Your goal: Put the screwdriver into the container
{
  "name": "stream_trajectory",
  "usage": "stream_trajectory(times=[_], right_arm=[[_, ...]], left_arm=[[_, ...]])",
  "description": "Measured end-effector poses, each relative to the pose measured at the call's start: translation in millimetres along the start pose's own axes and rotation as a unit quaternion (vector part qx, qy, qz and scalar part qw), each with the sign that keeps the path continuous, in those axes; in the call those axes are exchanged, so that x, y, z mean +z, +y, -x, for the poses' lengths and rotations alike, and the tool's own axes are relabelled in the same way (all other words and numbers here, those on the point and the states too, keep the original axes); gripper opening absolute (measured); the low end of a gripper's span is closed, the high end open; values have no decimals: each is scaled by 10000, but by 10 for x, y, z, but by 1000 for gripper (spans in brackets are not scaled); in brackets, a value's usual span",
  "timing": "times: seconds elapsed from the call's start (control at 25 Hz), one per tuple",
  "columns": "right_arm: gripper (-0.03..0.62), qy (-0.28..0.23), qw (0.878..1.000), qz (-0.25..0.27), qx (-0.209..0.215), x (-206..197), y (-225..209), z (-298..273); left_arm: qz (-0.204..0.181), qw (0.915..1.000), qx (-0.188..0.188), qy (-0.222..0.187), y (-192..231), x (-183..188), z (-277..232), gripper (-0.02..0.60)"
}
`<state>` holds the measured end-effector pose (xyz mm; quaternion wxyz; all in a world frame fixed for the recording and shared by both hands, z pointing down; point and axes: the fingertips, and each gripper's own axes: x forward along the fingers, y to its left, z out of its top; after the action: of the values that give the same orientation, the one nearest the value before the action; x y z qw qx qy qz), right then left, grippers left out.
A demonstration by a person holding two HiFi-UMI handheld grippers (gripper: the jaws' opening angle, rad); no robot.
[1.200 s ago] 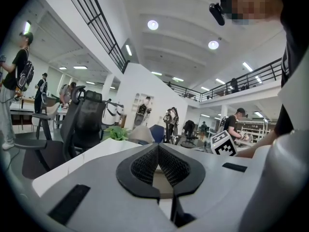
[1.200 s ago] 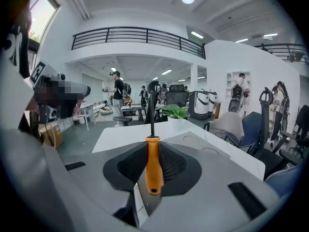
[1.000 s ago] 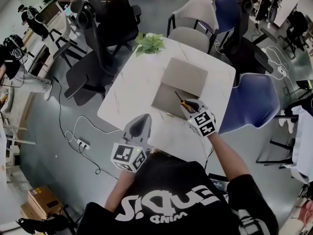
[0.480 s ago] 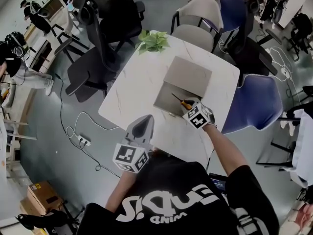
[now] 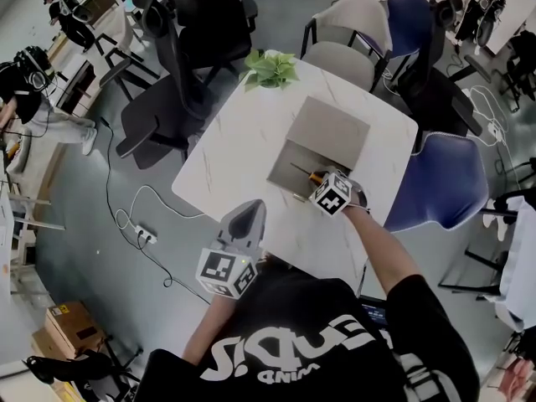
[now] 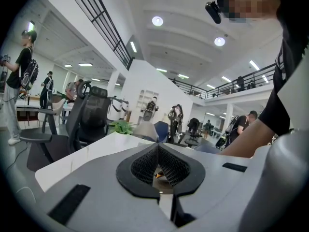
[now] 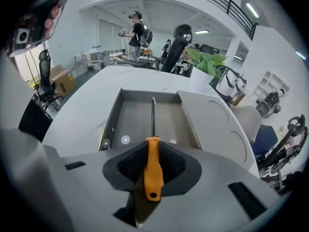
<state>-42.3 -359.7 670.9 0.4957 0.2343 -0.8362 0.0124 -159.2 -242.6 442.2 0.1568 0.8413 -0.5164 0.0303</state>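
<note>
Firmly, our right gripper (image 7: 152,150) clamps its ribbed black pads (image 7: 170,162) on the screwdriver's (image 7: 153,166) smooth orange handle. The thin dark shaft points ahead over the shallow, matte grey rectangular container (image 7: 135,122). Our left gripper's (image 6: 158,151) meshed pads meet, empty.

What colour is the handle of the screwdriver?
The handle of the screwdriver is orange; the right gripper view shows it best.

screwdriver (image 7: 153,151): glossy orange plastic handle, metal shaft | container (image 7: 135,122): matt grey
</note>
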Motion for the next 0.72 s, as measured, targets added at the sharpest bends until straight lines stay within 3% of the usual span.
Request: stream_trajectory(times=[0.72], right_arm=[[69, 124, 9999, 46, 41, -25, -21, -138]], left_arm=[[-82, 9999, 105, 49, 43, -12, -38, 13]])
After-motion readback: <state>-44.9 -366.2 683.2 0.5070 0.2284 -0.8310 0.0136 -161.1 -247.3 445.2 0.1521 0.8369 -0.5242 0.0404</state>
